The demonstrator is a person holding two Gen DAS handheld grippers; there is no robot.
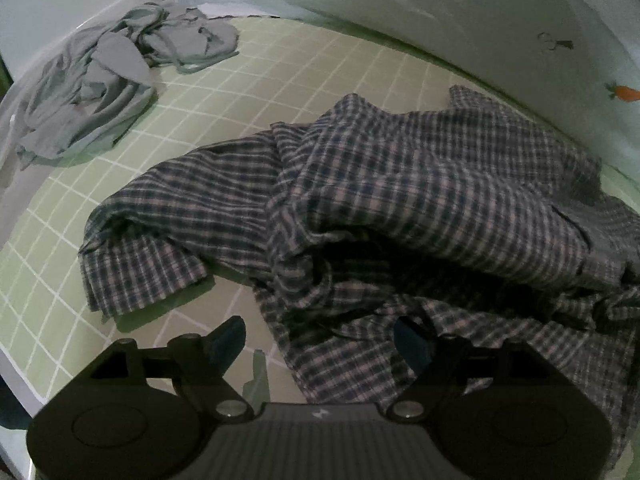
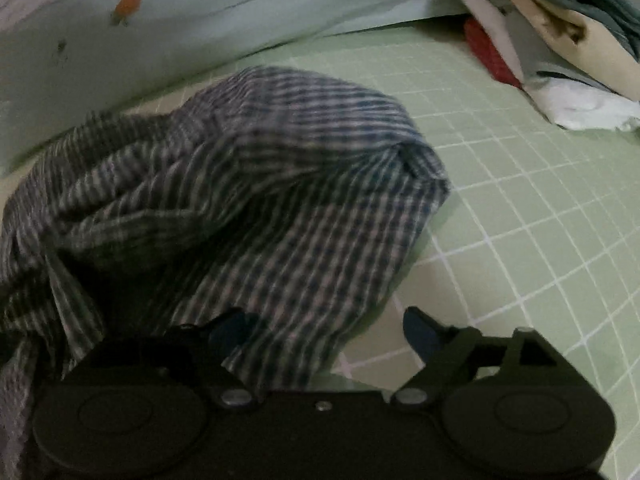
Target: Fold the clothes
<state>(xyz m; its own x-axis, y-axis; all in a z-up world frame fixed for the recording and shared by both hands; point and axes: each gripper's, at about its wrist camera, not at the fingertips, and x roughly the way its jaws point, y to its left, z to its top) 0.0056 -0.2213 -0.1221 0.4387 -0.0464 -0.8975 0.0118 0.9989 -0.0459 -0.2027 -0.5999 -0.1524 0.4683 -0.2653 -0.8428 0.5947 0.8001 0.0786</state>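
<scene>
A dark checked shirt [image 1: 420, 184] lies crumpled on the green gridded sheet [image 1: 304, 72]; a cuffed sleeve reaches out to the left. My left gripper [image 1: 320, 340] stands open low over the shirt's near hem, cloth lying between its fingers, not pinched. The right wrist view shows the same checked shirt [image 2: 280, 168] bunched in a mound, blurred. There my right gripper [image 2: 328, 332] is open too, its left finger over the shirt's near edge and its right finger over bare sheet.
A crumpled grey garment [image 1: 104, 80] lies at the far left. A stack of folded clothes [image 2: 560, 40], beige, white, red and teal, sits at the far right. A pale wall of bedding with a carrot print [image 2: 130, 0] runs along the back.
</scene>
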